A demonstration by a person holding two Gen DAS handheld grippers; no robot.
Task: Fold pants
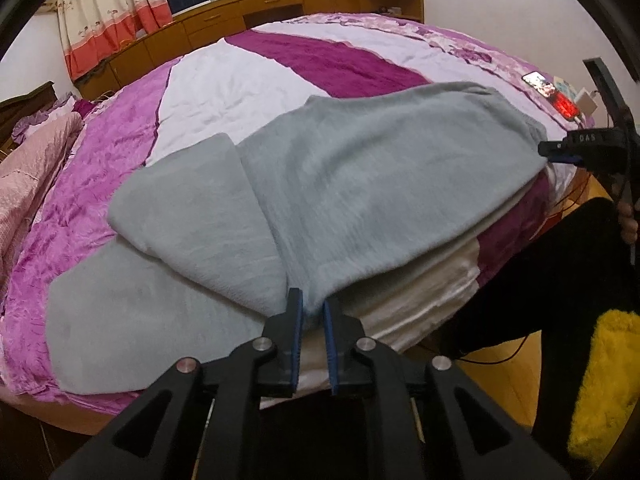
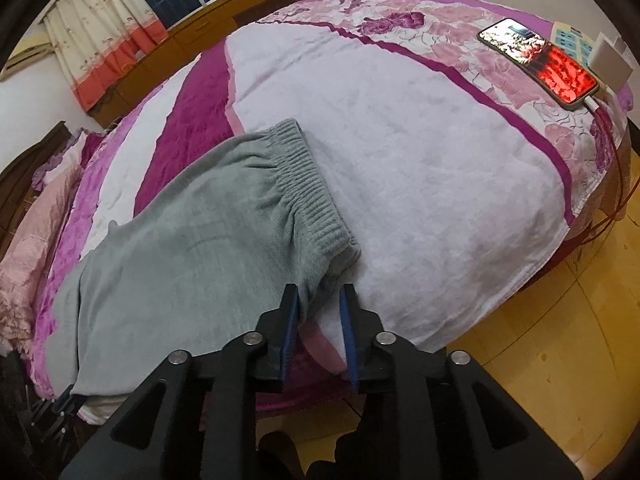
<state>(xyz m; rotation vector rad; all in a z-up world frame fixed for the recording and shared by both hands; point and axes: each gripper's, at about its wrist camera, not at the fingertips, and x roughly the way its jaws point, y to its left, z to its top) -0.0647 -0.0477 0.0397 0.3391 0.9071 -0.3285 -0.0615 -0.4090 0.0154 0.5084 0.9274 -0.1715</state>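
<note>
Grey fleece pants [image 1: 360, 184] lie across the near side of the bed, with one leg doubled over toward the left [image 1: 192, 216]. My left gripper [image 1: 313, 308] is shut on the pants' near edge. In the right wrist view the pants [image 2: 200, 240] show their ribbed elastic waistband [image 2: 308, 188]. My right gripper [image 2: 319, 300] grips the near waistband corner between its blue pads; its jaws stand slightly apart around the cloth. The right gripper also shows in the left wrist view [image 1: 560, 150] at the pants' right end.
The bed [image 2: 440, 184] carries a purple, white and pink quilt. A lit phone [image 2: 540, 62] and a white charger [image 2: 612, 60] lie at its far right corner. Pink bedding [image 1: 28, 176] is on the left. Wooden floor [image 2: 560, 340] lies to the right, with my dark-clad legs and a yellow fuzzy thing [image 1: 604, 384] nearby.
</note>
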